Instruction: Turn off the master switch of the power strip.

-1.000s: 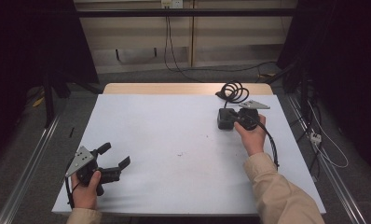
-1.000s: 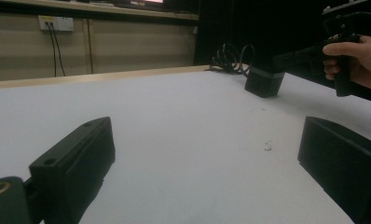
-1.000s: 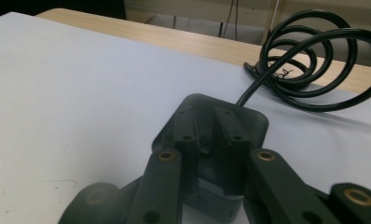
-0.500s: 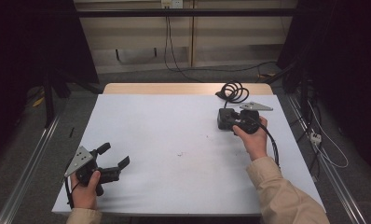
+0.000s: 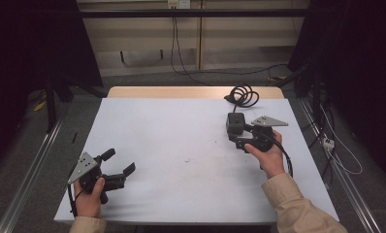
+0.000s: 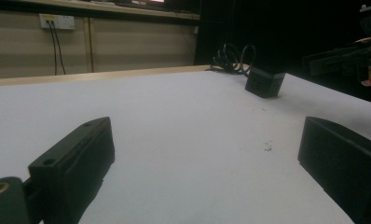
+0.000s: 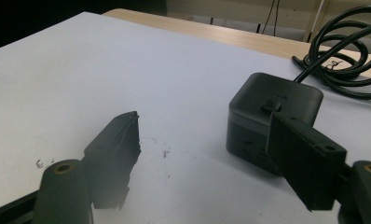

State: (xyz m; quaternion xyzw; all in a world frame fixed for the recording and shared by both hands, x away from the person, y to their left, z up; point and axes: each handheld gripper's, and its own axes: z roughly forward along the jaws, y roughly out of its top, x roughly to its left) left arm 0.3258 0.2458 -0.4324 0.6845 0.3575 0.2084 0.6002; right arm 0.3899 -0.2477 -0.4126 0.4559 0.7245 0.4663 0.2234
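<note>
Black power cube [image 5: 235, 124] is seen near the tabletop's [image 5: 181, 145] far right edge, beside its coiled cable [image 5: 242, 95]; right gripper [image 7: 207, 140], jaws just opened and empty, could knock it; left gripper [image 5: 118, 165] is held apart.

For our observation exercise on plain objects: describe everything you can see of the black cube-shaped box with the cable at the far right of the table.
The black box is a matt, plastic-looking cube with rounded edges and a small raised tab on its top face. It sits flat on the white table, toward the far right. A thick black cable runs from it into a coil behind. The right tool stands open beside it, not gripping it.
</note>
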